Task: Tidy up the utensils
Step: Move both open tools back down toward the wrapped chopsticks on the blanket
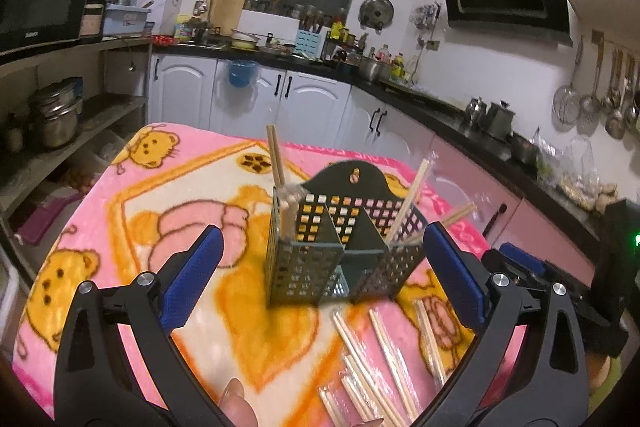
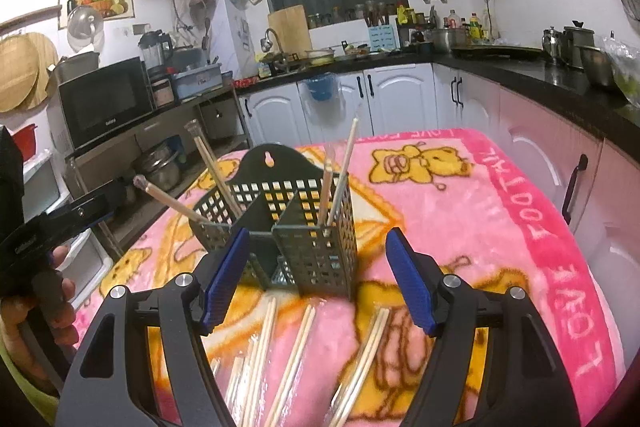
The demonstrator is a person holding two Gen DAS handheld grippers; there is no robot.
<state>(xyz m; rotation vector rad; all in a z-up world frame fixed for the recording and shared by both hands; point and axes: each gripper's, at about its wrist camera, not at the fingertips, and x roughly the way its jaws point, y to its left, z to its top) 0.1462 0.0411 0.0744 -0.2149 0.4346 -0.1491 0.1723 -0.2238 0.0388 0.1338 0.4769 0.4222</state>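
A dark perforated utensil holder (image 1: 340,247) with three compartments stands on the pink bear blanket (image 1: 140,227); it also shows in the right wrist view (image 2: 296,227). Chopstick pairs stand in its left compartment (image 1: 280,179) and right compartment (image 1: 408,207). Several wrapped chopsticks (image 1: 372,367) lie loose in front of it, also in the right wrist view (image 2: 288,355). My left gripper (image 1: 324,279) is open and empty, just before the holder. My right gripper (image 2: 316,279) is open and empty, above the loose chopsticks, close to the holder.
The blanket (image 2: 500,247) covers a table. Kitchen counters (image 1: 460,111) and white cabinets (image 1: 280,95) run behind and to the right. A shelf with pots (image 1: 56,115) stands at the left. The left gripper shows at the left edge of the right wrist view (image 2: 52,227).
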